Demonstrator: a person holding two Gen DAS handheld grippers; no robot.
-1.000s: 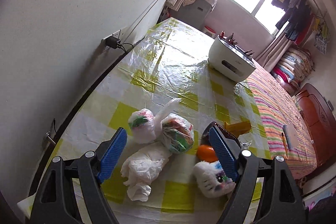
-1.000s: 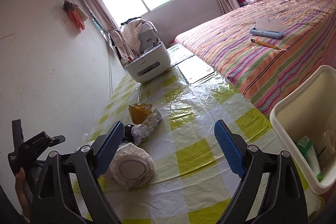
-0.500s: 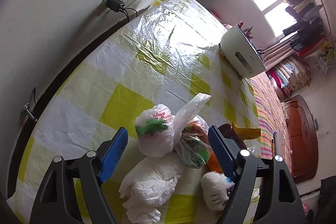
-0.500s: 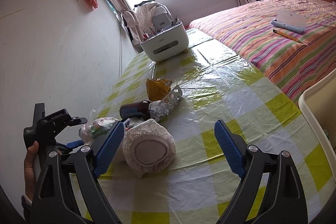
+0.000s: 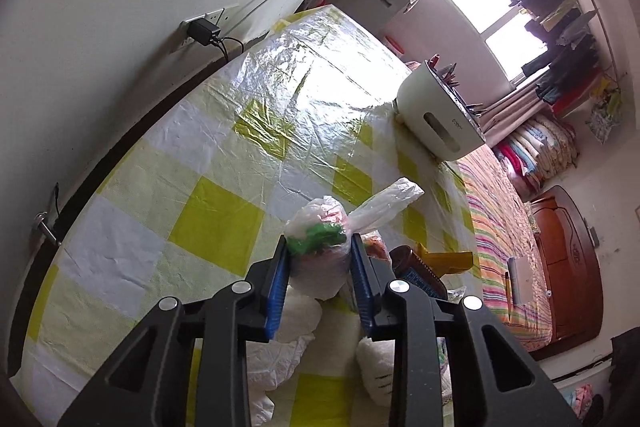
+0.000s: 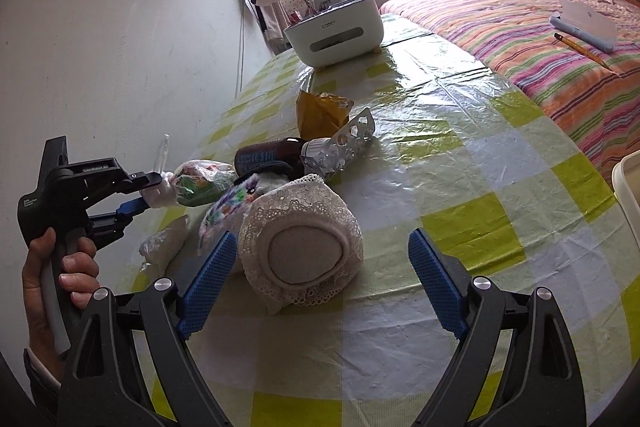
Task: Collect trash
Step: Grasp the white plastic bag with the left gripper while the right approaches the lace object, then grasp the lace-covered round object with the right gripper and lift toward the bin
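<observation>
While the right gripper (image 6: 320, 281) hung wide open by a lace-trimmed fabric bundle (image 6: 304, 245), the left gripper (image 5: 320, 277) had just closed its jaws, clamping a knotted clear plastic trash bag (image 5: 320, 247) (presumably for lifting) on the yellow-checked table (image 5: 216, 223).

Wide bare stretch of yellow-checked plastic tablecloth (image 6: 500, 187) lies clear toward the striped bed (image 6: 540, 39). Nearer the wall, a lace-edged round cushion (image 6: 304, 255), brown bottle (image 6: 268, 157) and silver blister pack (image 6: 348, 141) crowd the way.
</observation>
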